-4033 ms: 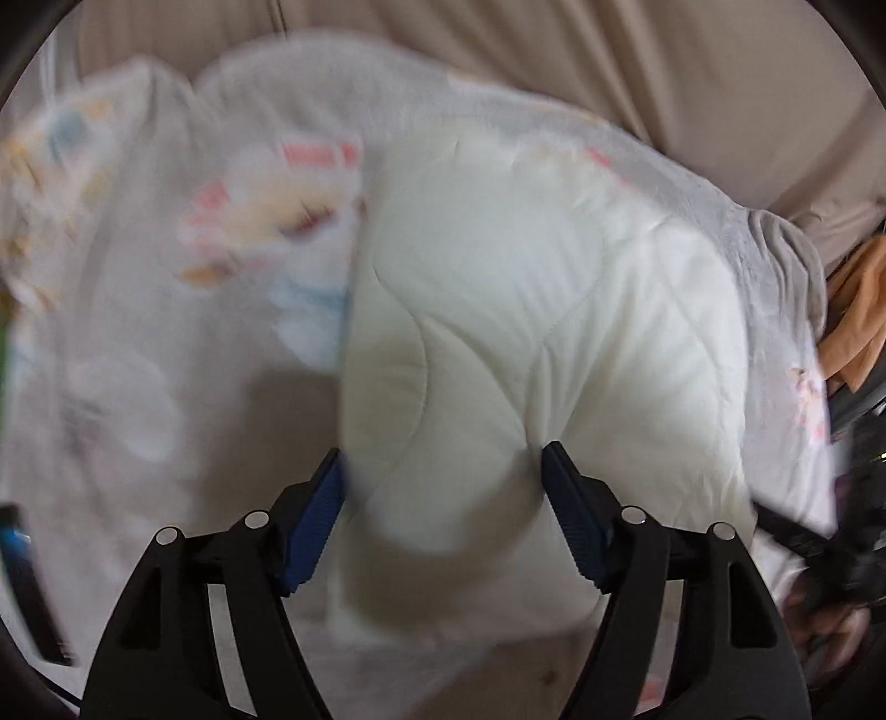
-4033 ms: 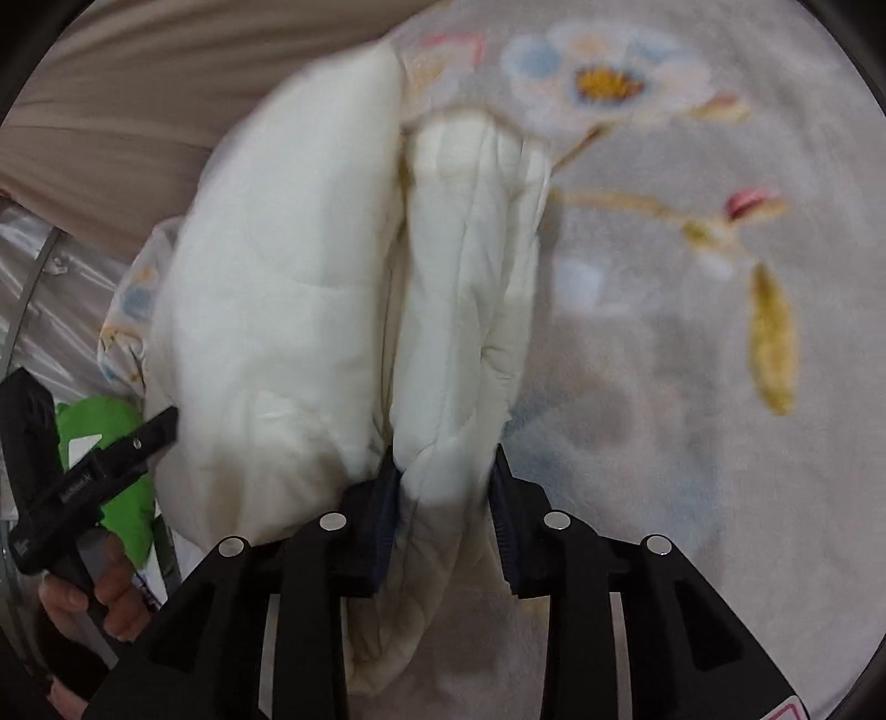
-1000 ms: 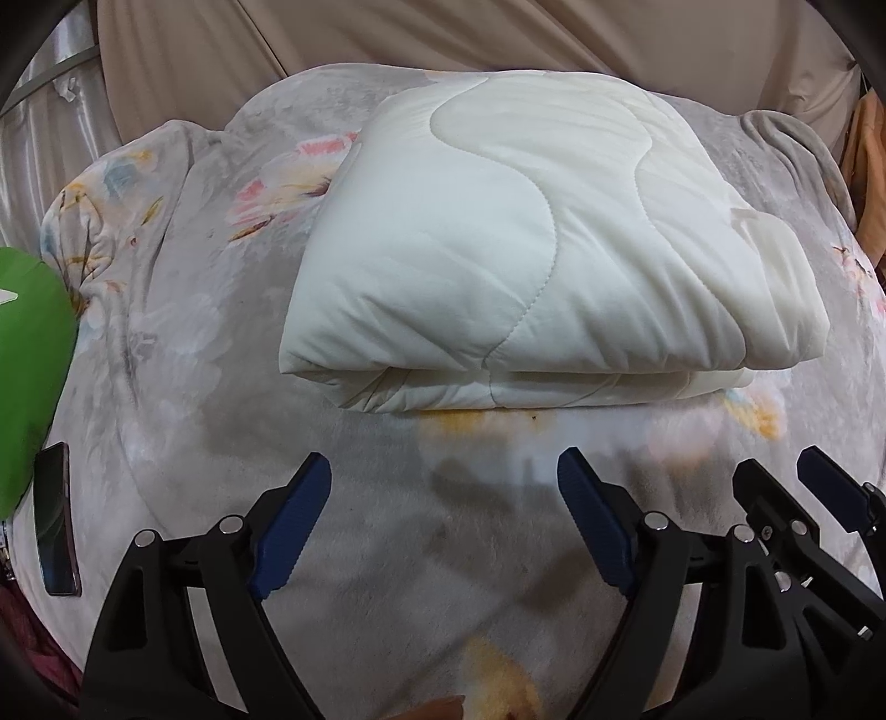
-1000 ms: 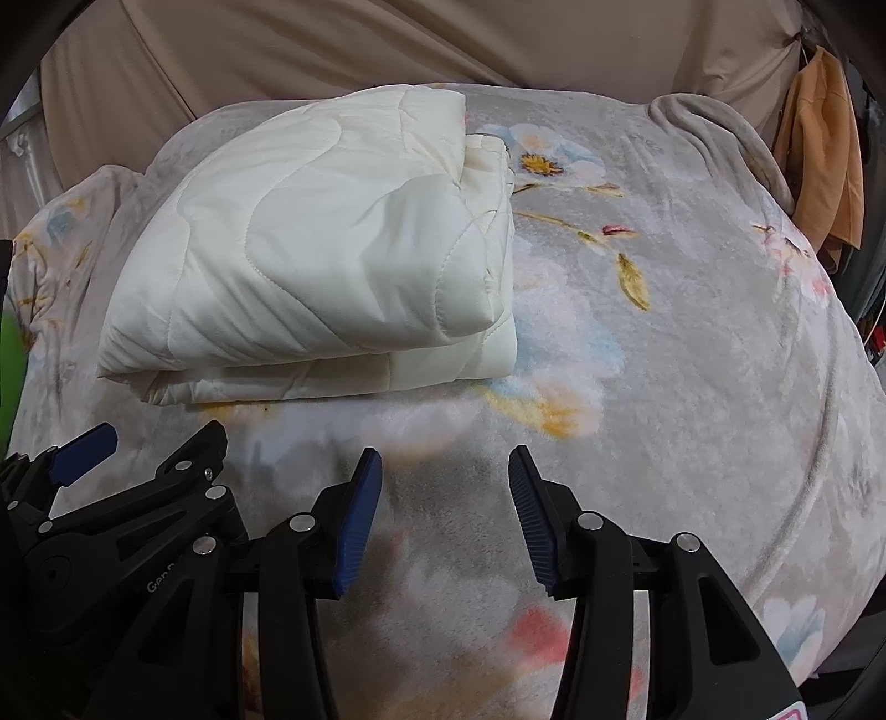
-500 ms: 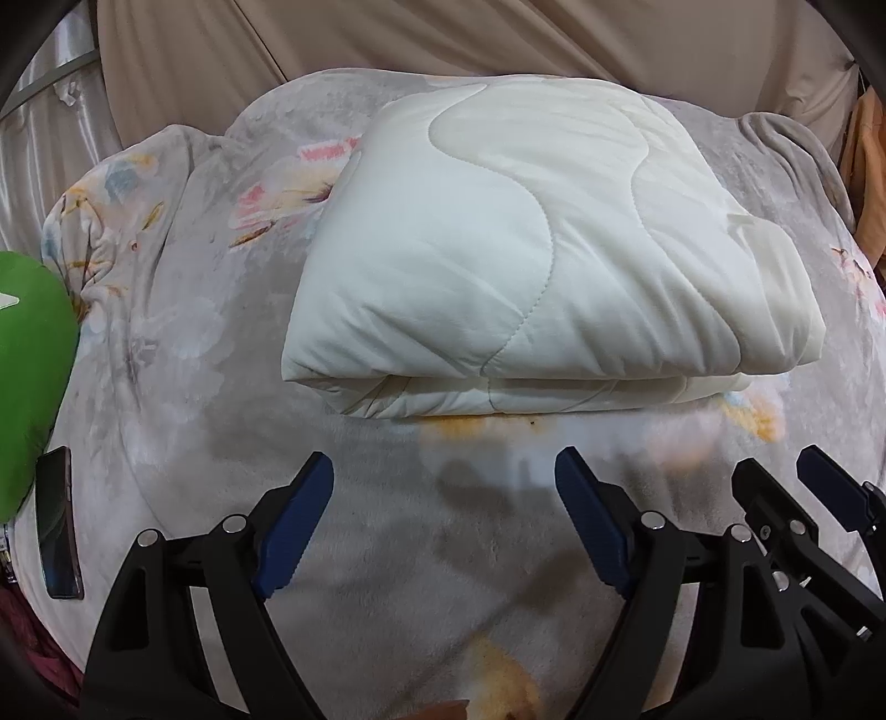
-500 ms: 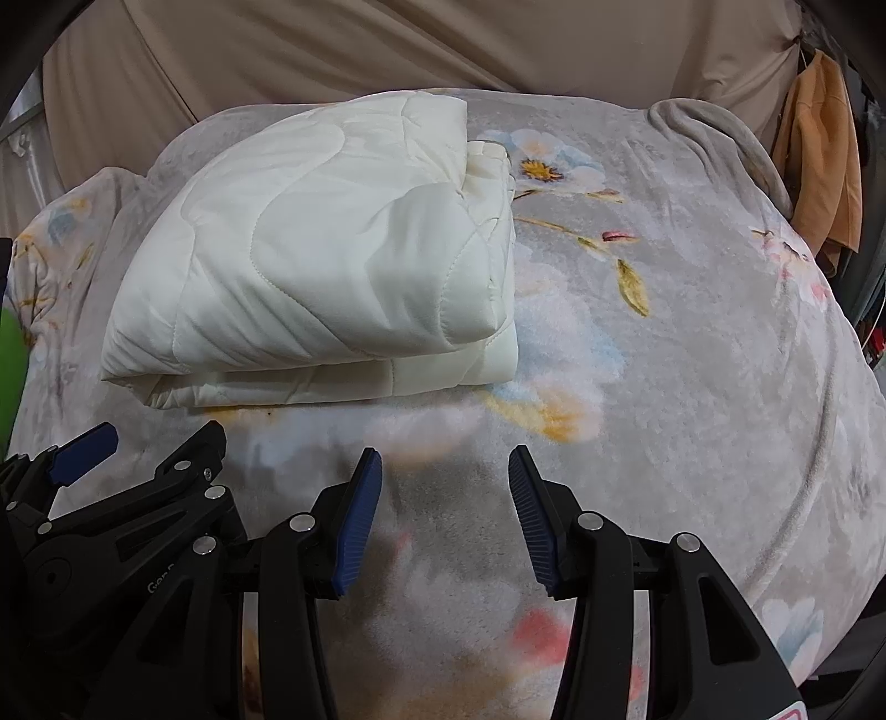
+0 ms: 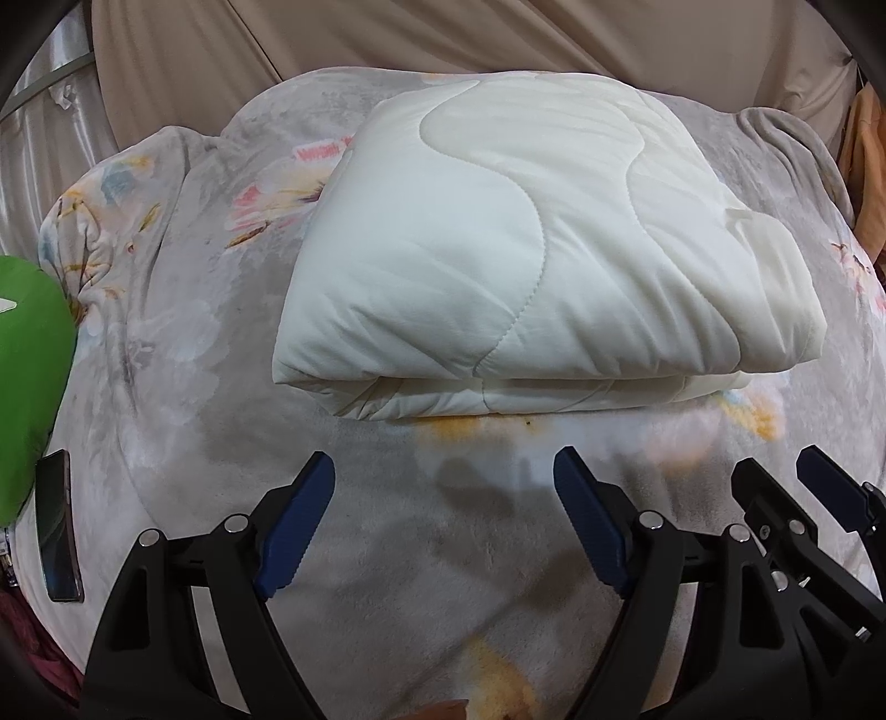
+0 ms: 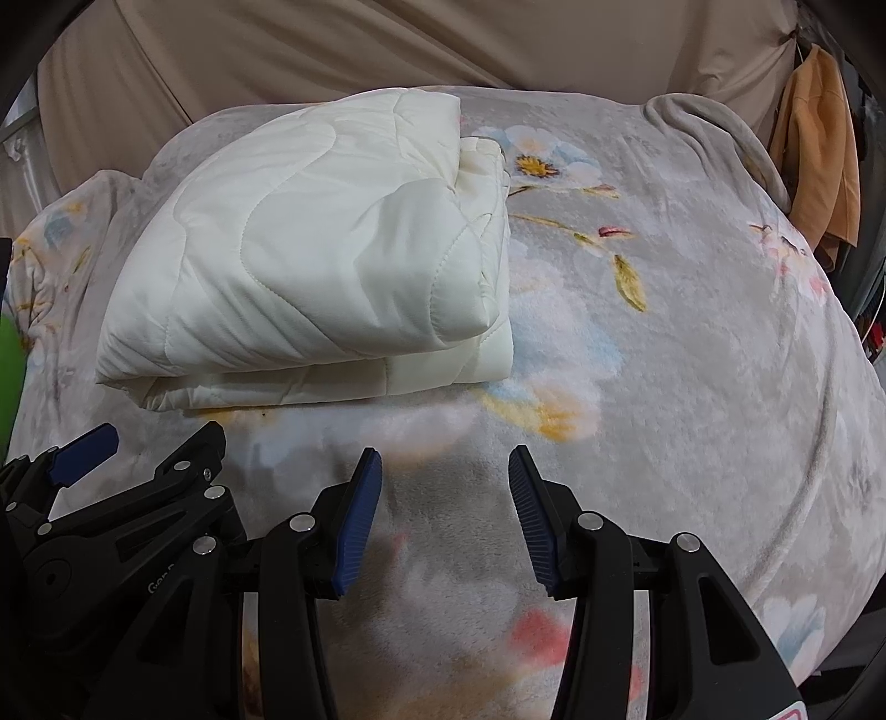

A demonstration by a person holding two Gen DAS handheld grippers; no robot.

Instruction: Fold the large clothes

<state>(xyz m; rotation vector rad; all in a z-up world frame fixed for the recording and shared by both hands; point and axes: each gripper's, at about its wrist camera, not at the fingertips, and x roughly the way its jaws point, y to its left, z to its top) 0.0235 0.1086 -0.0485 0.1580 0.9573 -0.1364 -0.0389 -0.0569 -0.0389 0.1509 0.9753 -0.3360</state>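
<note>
A cream quilted blanket (image 7: 531,260) lies folded in a thick rectangular stack on the grey floral bed cover (image 7: 387,554). It also shows in the right wrist view (image 8: 310,260), left of centre. My left gripper (image 7: 443,487) is open and empty, hovering above the cover just in front of the stack's near edge. My right gripper (image 8: 446,482) is open and empty, in front of the stack's right corner. Each gripper shows at the edge of the other's view.
A green object (image 7: 27,376) and a dark phone (image 7: 58,526) lie at the bed's left edge. An orange garment (image 8: 819,155) hangs at the far right. A beige curtain (image 8: 387,44) runs behind the bed.
Four seconds ago my right gripper was shut on the blanket and my left was close at it. Both now hover back from the folded stack, open. Almost nothing moved in the last second.
</note>
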